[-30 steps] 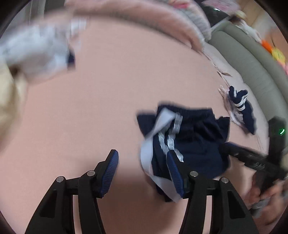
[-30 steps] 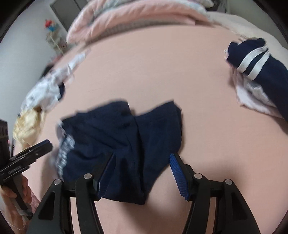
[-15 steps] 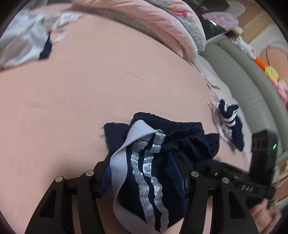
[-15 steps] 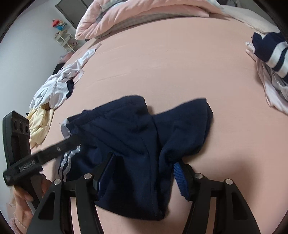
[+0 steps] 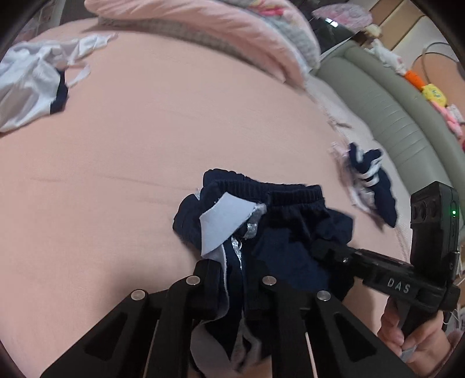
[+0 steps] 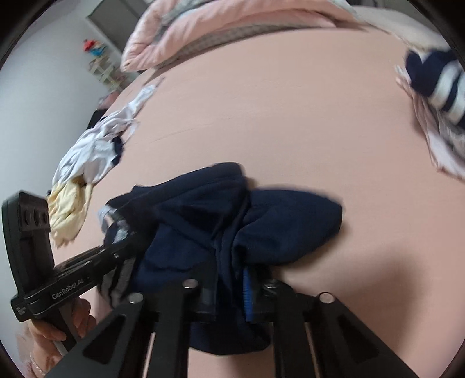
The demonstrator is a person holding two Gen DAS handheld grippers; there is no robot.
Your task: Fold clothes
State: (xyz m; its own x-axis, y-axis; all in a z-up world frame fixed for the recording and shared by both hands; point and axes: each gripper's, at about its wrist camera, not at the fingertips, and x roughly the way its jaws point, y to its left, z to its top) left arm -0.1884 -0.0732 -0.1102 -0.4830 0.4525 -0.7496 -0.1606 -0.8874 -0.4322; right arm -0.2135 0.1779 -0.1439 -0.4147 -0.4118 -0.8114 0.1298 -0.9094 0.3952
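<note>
Navy fabric with silver-grey side stripes, a pair of shorts (image 5: 284, 232), lies bunched on the pink bedsheet (image 5: 145, 139) and is caught at two places at once. The left gripper (image 5: 235, 279) has just been closing, and its jaws now pinch the striped side of the shorts, with the pale stripe panel folded over just ahead of the tips and more cloth hanging down between the black arms. The right gripper (image 6: 232, 288) has likewise just been closing and is clamped on a gathered fold of plain navy cloth, a strip of blue pad showing beside the fabric. Seen from the left wrist, the right gripper reaches in from the right, a hand (image 5: 412, 337) around its handle; seen from the right wrist, the left gripper comes in from the left, tips buried in the striped edge. Ahead and to the left of both tools lies a crumpled white garment (image 6: 90, 157) with a pale yellow one (image 6: 69, 206) beside it. Ahead to the right sits a navy-and-white striped garment (image 6: 433, 78) on pinkish cloth. Far ahead, a pink quilt (image 5: 203, 26) is heaped up.
</note>
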